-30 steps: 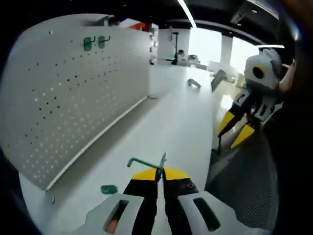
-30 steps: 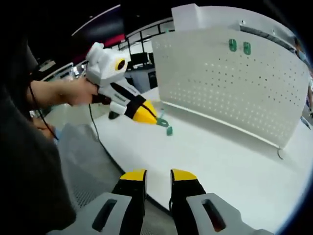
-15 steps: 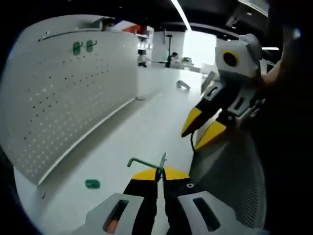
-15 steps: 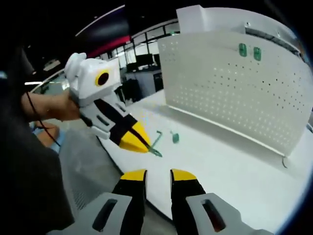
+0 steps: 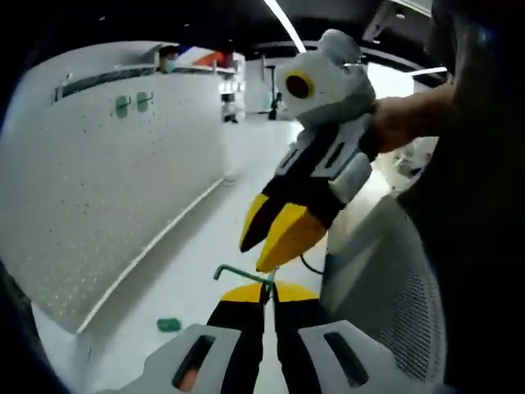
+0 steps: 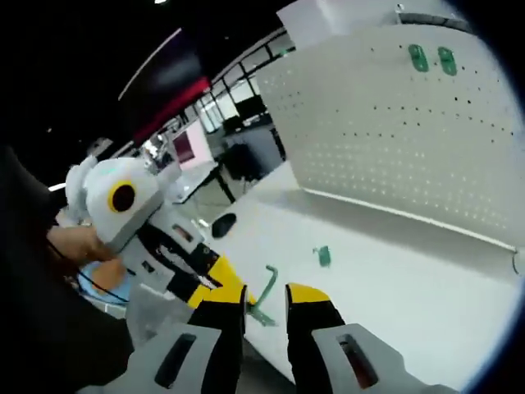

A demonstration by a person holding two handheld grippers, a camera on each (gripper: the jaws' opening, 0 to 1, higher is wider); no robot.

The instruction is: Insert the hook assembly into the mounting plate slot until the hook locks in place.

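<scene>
Two grippers meet above the white table (image 5: 205, 271): left gripper (image 5: 269, 289) pinches the green hook (image 5: 242, 273); right gripper (image 6: 264, 293), jaws slightly parted, closes in for a handover toward the pegboard (image 6: 394, 139).

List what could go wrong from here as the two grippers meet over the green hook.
1. The left gripper pinches the green hook only near its tip, so a bump from the right gripper could twist it loose.
2. The small green piece lies loose on the white table; a sweep might knock it away.
</scene>
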